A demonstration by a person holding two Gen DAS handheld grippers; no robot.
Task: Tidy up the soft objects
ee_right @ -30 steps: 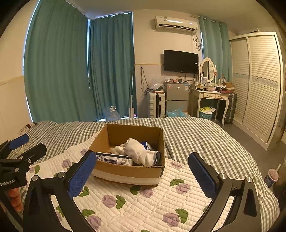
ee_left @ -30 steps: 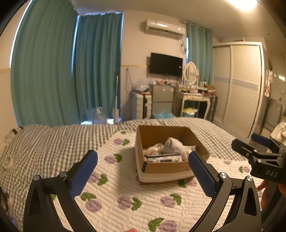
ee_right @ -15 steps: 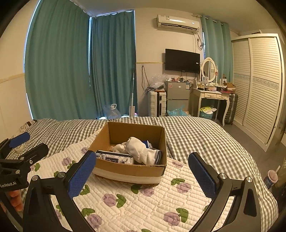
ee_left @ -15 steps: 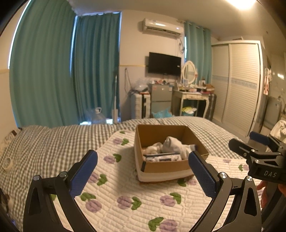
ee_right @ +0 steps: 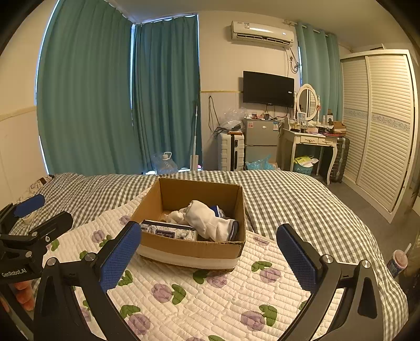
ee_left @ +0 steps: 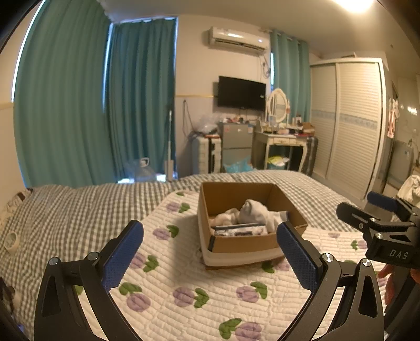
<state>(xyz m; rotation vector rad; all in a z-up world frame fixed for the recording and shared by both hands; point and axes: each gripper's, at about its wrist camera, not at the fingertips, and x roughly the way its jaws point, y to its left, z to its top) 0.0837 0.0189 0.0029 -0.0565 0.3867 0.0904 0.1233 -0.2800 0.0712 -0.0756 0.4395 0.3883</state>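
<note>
Cardboard box [ee_right: 191, 245] on the puffy quilt [ee_right: 210, 301], soft white socks [ee_right: 207, 220] bundled inside, at twelve o'clock of both grippers [ee_left: 210, 251] [ee_right: 208, 251], each spread wide, empty.

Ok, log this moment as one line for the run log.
left claw: open, empty | right claw: open, empty | socks: in cardboard box | box: on quilt

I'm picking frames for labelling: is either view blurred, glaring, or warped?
Left wrist view: slightly soft, ceiling light blown out at the top edge. Right wrist view: sharper, evenly lit. Both: strong fisheye bending of the curtains and wardrobe, dark corners.
</note>
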